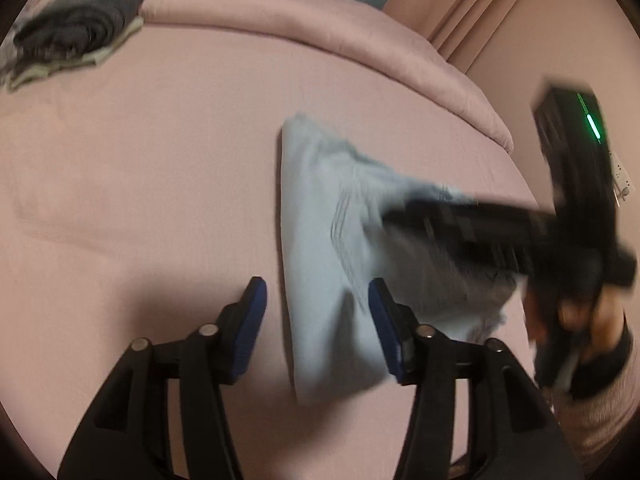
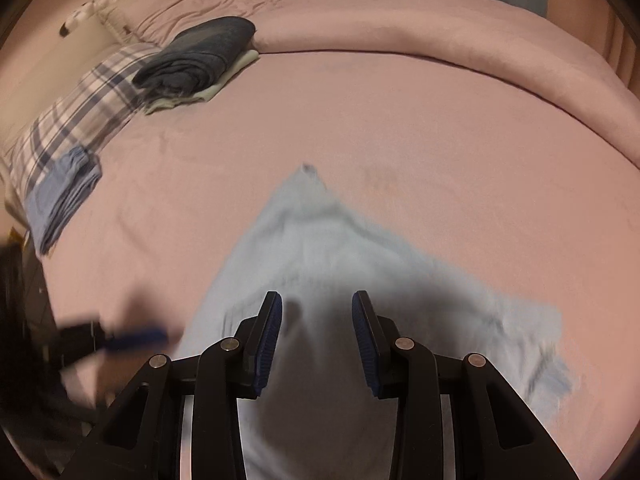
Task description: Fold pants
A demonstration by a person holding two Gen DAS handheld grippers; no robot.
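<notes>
The pants lie bunched on the pink bed, so with both the left gripper and right gripper wide-jawed and empty, pinch opposite edges, then pull flat before folding.

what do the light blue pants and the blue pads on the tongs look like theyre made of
Light blue pants: soft, thin woven fabric, probably cotton, matte; it lies limp with small creases, though blur hides the weave.
Blue pads on the right tongs: likely rubber or ribbed plastic, judging by their fine ridged texture and dull finish.
</notes>
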